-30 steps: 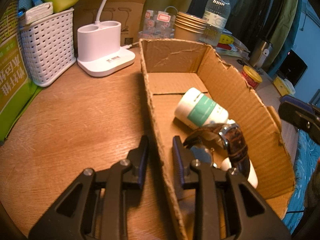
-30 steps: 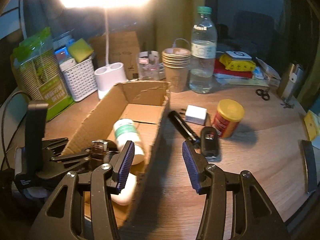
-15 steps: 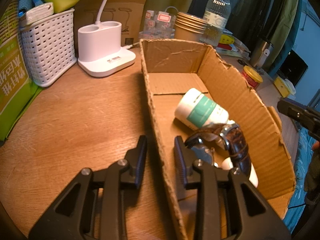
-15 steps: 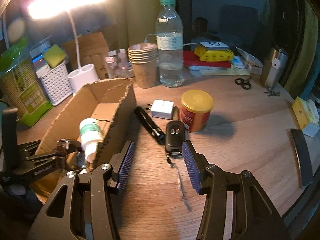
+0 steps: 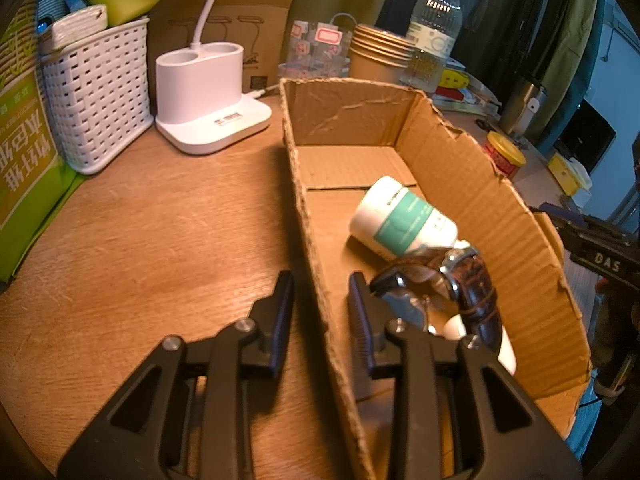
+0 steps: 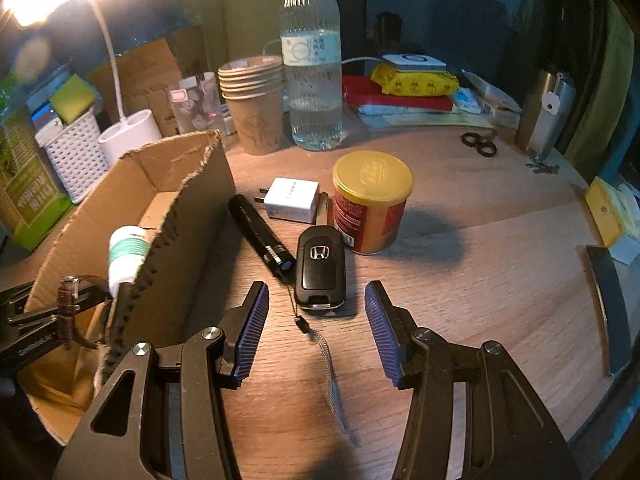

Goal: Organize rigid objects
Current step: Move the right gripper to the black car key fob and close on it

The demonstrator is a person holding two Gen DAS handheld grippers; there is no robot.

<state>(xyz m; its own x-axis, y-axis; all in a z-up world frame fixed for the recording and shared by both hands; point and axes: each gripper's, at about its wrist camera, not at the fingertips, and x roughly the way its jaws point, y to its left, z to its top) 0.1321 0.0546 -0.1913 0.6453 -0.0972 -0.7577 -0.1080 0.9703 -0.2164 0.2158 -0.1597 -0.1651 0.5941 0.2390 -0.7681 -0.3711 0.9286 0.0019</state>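
An open cardboard box (image 5: pixel 460 184) lies on the wooden desk. In it rest a white bottle with a green label (image 5: pixel 404 220) and a watch with a brown strap (image 5: pixel 472 292). My left gripper (image 5: pixel 320 312) straddles the box's left wall, jaws slightly apart with no pad pressing on the cardboard. To the right of the box lie a black flashlight (image 6: pixel 260 236), a white charger (image 6: pixel 290 200), a red tin with a yellow lid (image 6: pixel 370 208) and a black car key (image 6: pixel 320 268) with a cord. My right gripper (image 6: pixel 316 320) stands open just short of the key, holding nothing.
At the back stand a white basket (image 5: pixel 96 100), a white lamp base (image 5: pixel 208 92), stacked paper cups (image 6: pixel 256 104) and a water bottle (image 6: pixel 312 72). Scissors (image 6: pixel 480 144) and a steel flask (image 6: pixel 548 112) sit at the far right. Bare desk shows right of the tin.
My right gripper has swung right, away from the box, and come down toward the car key, which now lies just ahead of its fingers. The left gripper has stayed astride the box wall.
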